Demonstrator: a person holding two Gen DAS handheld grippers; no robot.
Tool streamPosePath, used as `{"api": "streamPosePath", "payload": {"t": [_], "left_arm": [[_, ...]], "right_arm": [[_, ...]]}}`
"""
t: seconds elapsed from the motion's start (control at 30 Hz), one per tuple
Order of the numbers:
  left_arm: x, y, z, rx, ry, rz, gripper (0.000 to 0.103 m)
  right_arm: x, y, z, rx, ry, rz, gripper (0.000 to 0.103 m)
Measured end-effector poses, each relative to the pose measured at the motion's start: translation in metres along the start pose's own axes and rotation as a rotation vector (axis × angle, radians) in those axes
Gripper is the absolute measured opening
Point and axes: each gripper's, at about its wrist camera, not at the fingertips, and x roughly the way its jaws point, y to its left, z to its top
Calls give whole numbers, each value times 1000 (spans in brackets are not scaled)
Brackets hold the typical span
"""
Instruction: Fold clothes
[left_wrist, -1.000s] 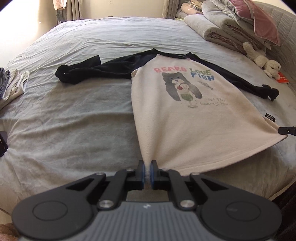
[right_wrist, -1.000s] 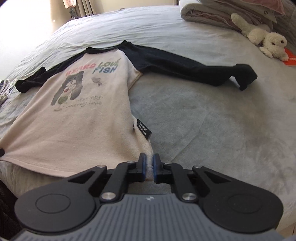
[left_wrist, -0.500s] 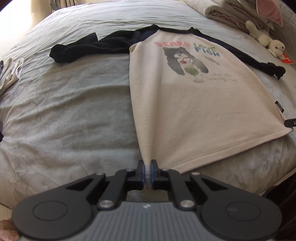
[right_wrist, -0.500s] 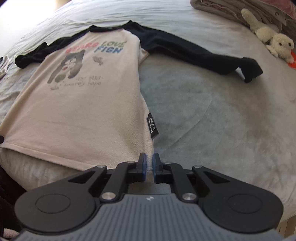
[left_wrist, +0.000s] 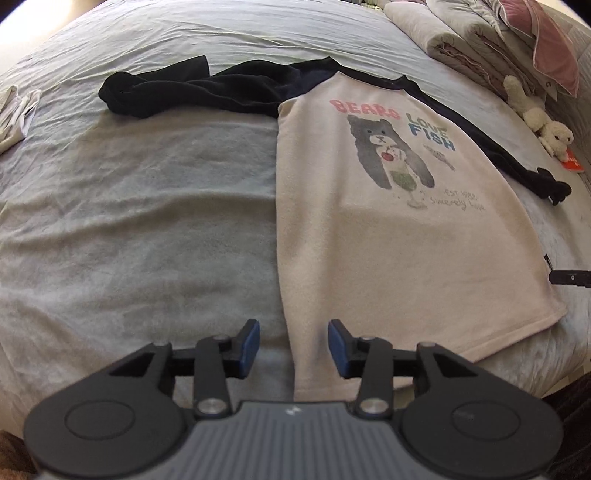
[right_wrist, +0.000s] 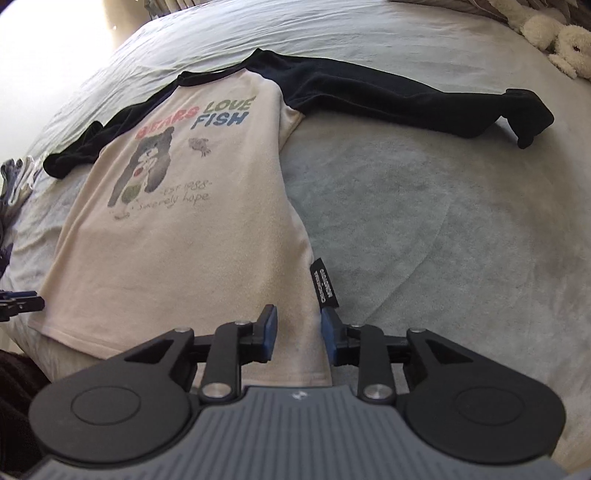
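Left gripper (left_wrist: 293, 348): jaws opening, hem corner of the shirt (left_wrist: 388, 240) between the pads, no longer pinched as half a second ago. Right gripper (right_wrist: 298, 333): jaws likewise opening off the opposite hem corner. Shirt lies flat, centre frame, on the bed (left_wrist: 147, 221), dark sleeves spread toward upper left and right. No containers visible.

Soft daylight with blown-out glare upper left, strong fisheye bending, slight motion blur.
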Motion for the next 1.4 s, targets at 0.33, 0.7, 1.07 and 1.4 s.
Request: {"api": "streamPosePath", "payload": {"t": [0.33,0.7,1.07,1.4], "left_arm": [[24,12,59,-148,-40,-47,44],[66,29,105,-315,-178,-107,43],[98,60,123,-550,-296,-229,42],[108,68,130,-608,-371,-172,0]], "right_arm": [[23,-24,47,206,-44,89,33],[65,-64,74,503,-202,258,33],[93,-60,99,537,-309,323,32],[105,-57,107,565,-413,307,16]]}}
